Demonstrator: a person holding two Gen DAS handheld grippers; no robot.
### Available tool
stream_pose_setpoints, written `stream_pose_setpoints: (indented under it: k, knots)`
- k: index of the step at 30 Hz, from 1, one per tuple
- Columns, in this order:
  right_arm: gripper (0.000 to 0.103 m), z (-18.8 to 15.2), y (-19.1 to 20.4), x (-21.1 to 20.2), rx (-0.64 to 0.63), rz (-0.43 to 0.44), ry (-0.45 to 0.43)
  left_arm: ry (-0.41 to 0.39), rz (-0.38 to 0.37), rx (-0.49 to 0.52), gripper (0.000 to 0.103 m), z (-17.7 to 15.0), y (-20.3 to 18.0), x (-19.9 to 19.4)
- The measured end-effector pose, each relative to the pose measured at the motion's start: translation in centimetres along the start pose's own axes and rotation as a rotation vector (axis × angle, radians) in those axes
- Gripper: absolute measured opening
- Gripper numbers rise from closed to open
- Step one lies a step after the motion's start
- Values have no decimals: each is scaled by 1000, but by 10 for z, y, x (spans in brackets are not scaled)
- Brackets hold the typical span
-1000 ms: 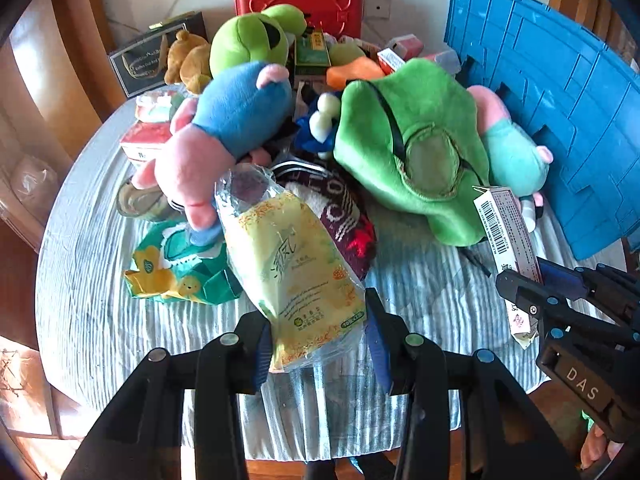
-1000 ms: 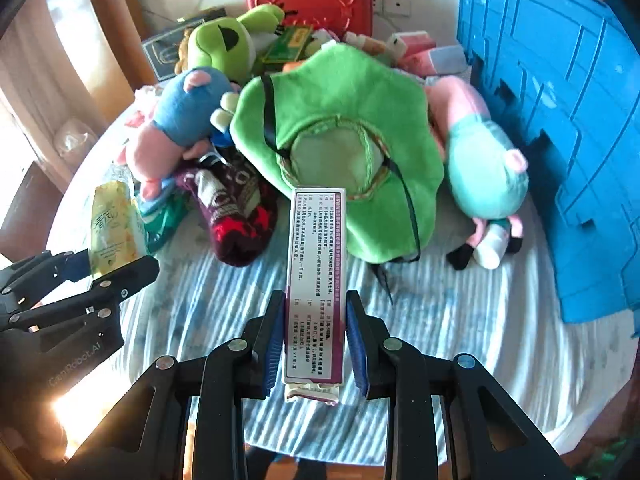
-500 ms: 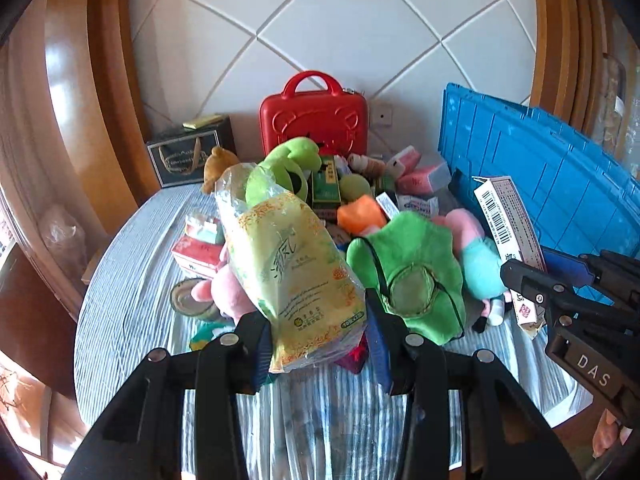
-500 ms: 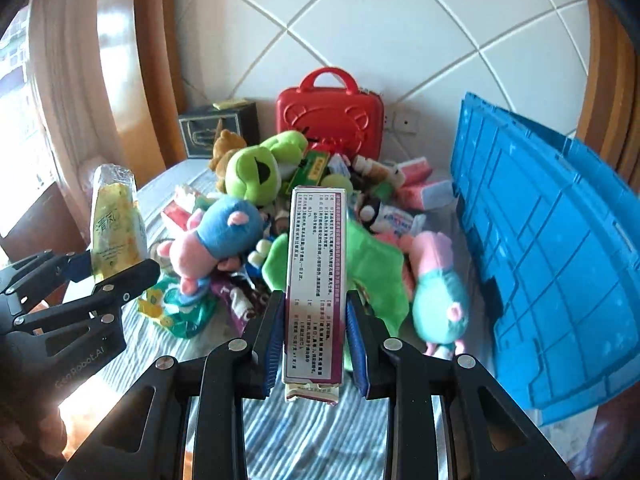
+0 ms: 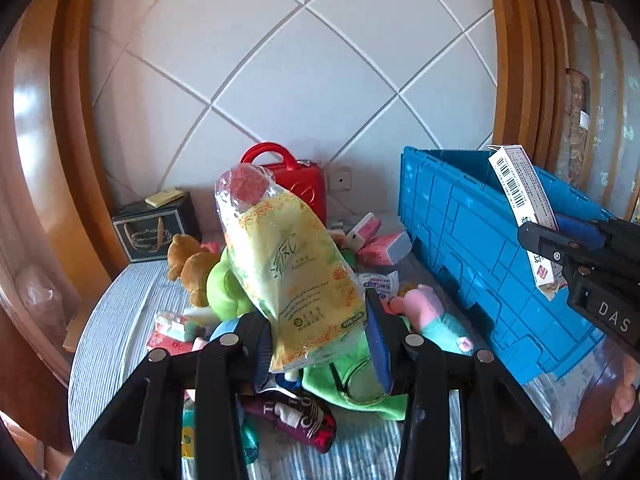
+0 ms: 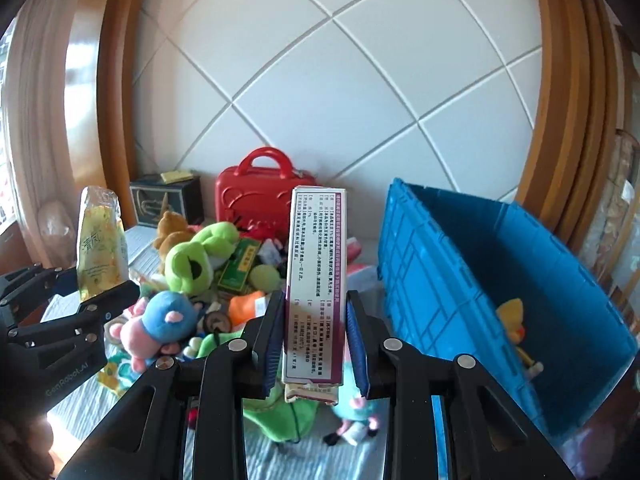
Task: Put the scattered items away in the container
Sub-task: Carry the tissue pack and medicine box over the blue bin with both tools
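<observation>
The blue crate is standing to your right on the desk, its open mouth facing up and its near long wall running away from you toward the tiled wall; that wall's top edge is the one thing both loads are needing to clear. Your right gripper is the nearer of the two: it is clamping the tall printed box upright, long axis vertical, just left of the crate's corner, so you are looking at a short carry rightward and over the rim. Inside, the crate is showing plenty of open floor, with only a small yellow toy lying against the far side (aim short of it). Your left gripper is squeezing the yellow tissue pack by its lower end, the pack leaning up and back, and it is sitting farther off, above the heap of plush toys in the middle of the desk. To reach the crate it is having to cross the space your right gripper is occupying, so I would judge the box goes in first. The soft pack is likely to sag once tipped; the red case and the dark gift bag behind the heap are well out of both paths.
</observation>
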State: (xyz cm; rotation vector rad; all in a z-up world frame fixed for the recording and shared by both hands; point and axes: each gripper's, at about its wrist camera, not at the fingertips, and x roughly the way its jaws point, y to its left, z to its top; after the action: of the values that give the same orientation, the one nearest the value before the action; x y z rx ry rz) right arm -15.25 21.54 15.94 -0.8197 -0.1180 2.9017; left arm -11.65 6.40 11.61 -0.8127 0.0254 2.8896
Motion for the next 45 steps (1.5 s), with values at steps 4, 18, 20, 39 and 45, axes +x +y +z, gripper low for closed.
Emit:
stream_pose_setpoints:
  k: [4, 18, 20, 39, 45]
  knots:
    - [29, 21, -56, -9, -4, -39, -44, -42, -60, 34, 40, 35, -52, 2]
    - [29, 72, -321, 48, -94, -107, 62, 117, -149, 19, 40, 155, -293, 98]
    - [29, 69, -350, 72, -74, -89, 117, 187, -157, 16, 40, 170, -316, 123]
    - [29, -102, -415, 307, -83, 85, 935, 1009, -105, 27, 40, 60, -398, 362]
    - [28, -141, -412, 319, -113, 87, 1051, 1086, -84, 97, 42, 30, -408, 371]
